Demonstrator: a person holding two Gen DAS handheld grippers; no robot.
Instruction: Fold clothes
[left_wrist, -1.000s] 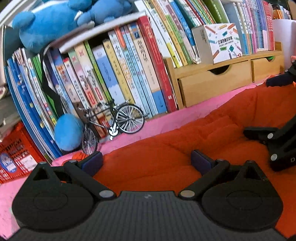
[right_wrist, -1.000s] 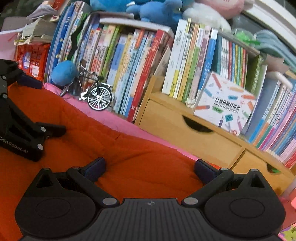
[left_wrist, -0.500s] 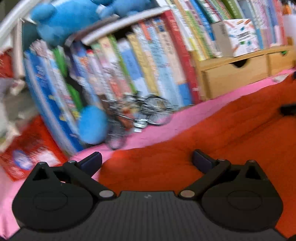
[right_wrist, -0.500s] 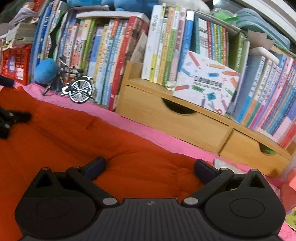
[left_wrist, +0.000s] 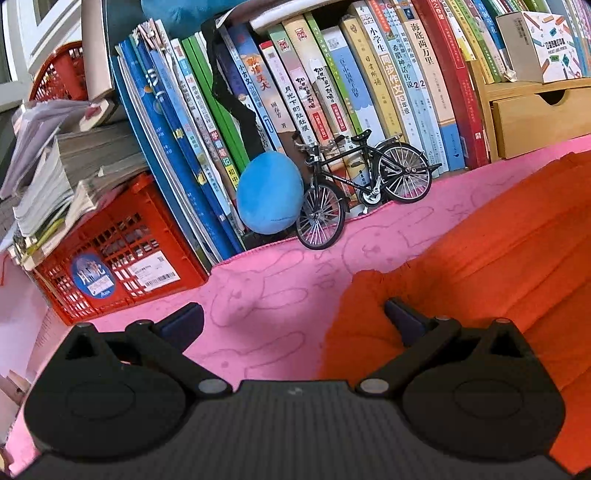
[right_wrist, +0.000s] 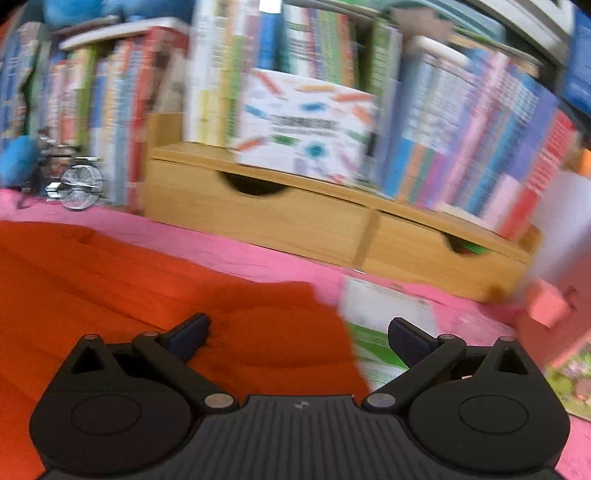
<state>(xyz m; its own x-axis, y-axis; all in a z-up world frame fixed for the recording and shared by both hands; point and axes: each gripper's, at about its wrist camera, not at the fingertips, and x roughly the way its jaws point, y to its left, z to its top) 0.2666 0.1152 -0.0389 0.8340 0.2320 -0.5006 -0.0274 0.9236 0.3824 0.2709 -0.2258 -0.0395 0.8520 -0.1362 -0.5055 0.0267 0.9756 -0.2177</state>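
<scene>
A: What is being shown in the left wrist view?

B: The left gripper (left_wrist: 291, 317) is being held wide apart, with nothing between its fingers. The orange garment (left_wrist: 491, 258) is lying on the pink cloth (left_wrist: 266, 299), and its left edge is being straddled: one fingertip is over bare pink cloth, the other over the orange fabric. Whether the fabric is being touched cannot be told.

A: What is being risked on that side?

B: If the fingers are closed too low, the pink cloth could be pinched along with the garment and dragged. The model bicycle (left_wrist: 362, 188) and the blue plush ball (left_wrist: 269, 192) are standing near, against the row of books (left_wrist: 314, 96), and could be knocked over by a wide sweep.

A: And the right wrist view?

B: It is being blurred by motion. The right gripper (right_wrist: 299, 332) is also being held apart and empty, and the garment's right edge is lying between its fingers. A white and green paper (right_wrist: 376, 321) is lying just beside that edge, partly under the gripper, in front of the wooden drawer unit (right_wrist: 258, 218).

A: What could go wrong there?

B: The paper could be caught together with the hem. A poor grip is also being invited by the speed suggested by the blur, so the fold could come out crooked.
</scene>
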